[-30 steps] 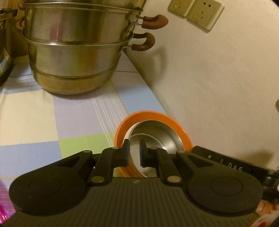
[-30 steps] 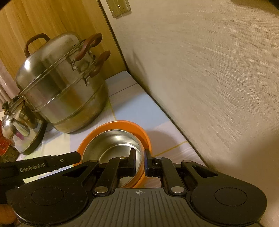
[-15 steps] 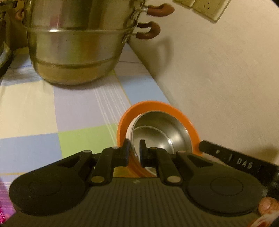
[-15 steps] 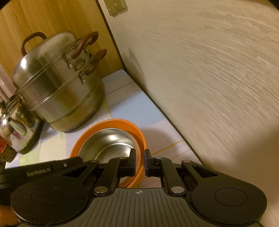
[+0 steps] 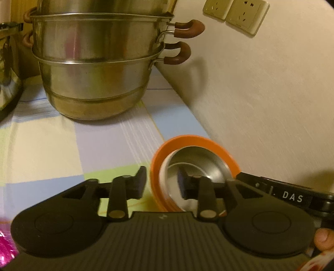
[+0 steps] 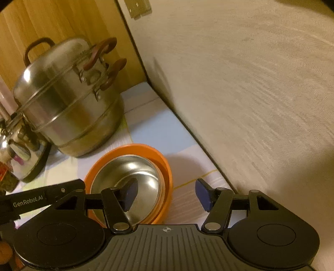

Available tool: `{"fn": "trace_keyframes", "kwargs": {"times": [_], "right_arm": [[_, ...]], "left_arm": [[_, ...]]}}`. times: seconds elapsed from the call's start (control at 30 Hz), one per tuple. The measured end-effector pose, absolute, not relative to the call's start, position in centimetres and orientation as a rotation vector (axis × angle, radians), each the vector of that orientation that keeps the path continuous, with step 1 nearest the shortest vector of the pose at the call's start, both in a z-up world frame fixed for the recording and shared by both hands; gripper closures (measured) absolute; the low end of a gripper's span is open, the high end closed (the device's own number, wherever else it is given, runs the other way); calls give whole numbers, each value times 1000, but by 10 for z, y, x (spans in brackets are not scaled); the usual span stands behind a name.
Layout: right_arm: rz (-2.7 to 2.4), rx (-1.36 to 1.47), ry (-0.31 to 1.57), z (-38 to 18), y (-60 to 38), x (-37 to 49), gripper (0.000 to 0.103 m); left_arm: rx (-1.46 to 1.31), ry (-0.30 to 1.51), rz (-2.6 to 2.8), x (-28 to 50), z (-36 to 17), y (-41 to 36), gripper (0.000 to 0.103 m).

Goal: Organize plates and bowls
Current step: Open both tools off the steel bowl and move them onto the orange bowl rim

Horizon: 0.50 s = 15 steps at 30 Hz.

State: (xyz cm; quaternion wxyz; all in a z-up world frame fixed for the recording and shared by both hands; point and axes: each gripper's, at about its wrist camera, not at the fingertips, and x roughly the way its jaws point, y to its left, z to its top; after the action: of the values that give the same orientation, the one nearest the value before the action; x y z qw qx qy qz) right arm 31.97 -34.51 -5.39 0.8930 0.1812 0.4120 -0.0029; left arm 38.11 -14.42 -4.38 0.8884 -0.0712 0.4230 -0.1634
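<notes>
An orange bowl (image 5: 158,158) sits on the checked tablecloth next to the wall, with a steel bowl (image 5: 200,164) nested inside it and a white rim between them. My left gripper (image 5: 160,183) is open, its jaws astride the orange bowl's left rim. In the right wrist view the orange bowl (image 6: 162,164) and steel bowl (image 6: 133,173) lie just ahead. My right gripper (image 6: 167,193) is open wide, astride the bowls' right rim, one finger over the steel bowl, one outside.
A large stacked steel steamer pot (image 5: 100,68) with brown handles stands at the back; it also shows in the right wrist view (image 6: 71,100). A kettle (image 6: 18,150) stands at its left. The wall (image 5: 261,104) runs close along the right, with sockets (image 5: 235,14).
Both grippers were shut on the stacked bowls' rims and have opened. The bowls now rest on the cloth.
</notes>
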Motion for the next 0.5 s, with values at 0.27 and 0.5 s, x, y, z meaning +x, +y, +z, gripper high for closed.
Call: {"fn": "trace_keyframes", "kwargs": {"times": [0.27,0.5], "right_arm": [[-9,393,937,-66,-346,334,42],[-8,425,1000,-80,-349,349,42]], "left_arm": [[-132,965,-327,396,-62,-148,59],[-197,1017,-310,404,-76,-148,60]]}}
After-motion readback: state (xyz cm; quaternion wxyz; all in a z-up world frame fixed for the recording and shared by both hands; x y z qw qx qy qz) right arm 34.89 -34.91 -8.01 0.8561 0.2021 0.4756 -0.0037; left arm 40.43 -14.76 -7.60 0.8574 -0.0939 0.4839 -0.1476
